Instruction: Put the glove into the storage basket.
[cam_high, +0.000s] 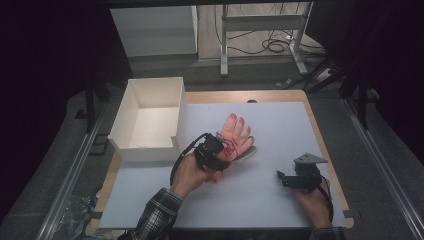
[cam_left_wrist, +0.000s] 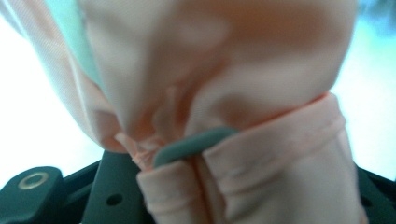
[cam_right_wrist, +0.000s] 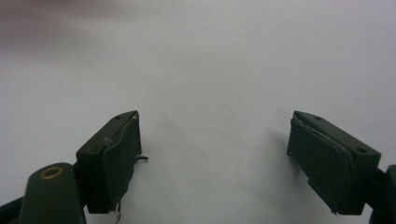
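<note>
— Glove (cam_high: 236, 136): where was it, measured from the white box (cam_high: 150, 119)?

— It lay just beside the box's right wall, on the pale table (cam_high: 280, 125), fingers fanned away from the person. The left gripper (cam_high: 220, 152) had its jaws clenched on the cuff end; in the left gripper view the pink fabric (cam_left_wrist: 224, 93) bunched up between them, with a grey loop (cam_left_wrist: 191, 145) poking out of the folds.

— And the other one?

— The right gripper (cam_high: 285, 176) sat well to the right of the box, apart from the glove, its jaws spread wide with nothing but bare table between the pads (cam_right_wrist: 119, 161).

— What could have gone wrong from there?

— The grip looked to be on gathered cloth rather than a firm edge, so the glove might have slid out on the way to the box. Hanging limp, its fingers could also have caught on the box's right wall and draped over the rim instead of dropping inside.
</note>
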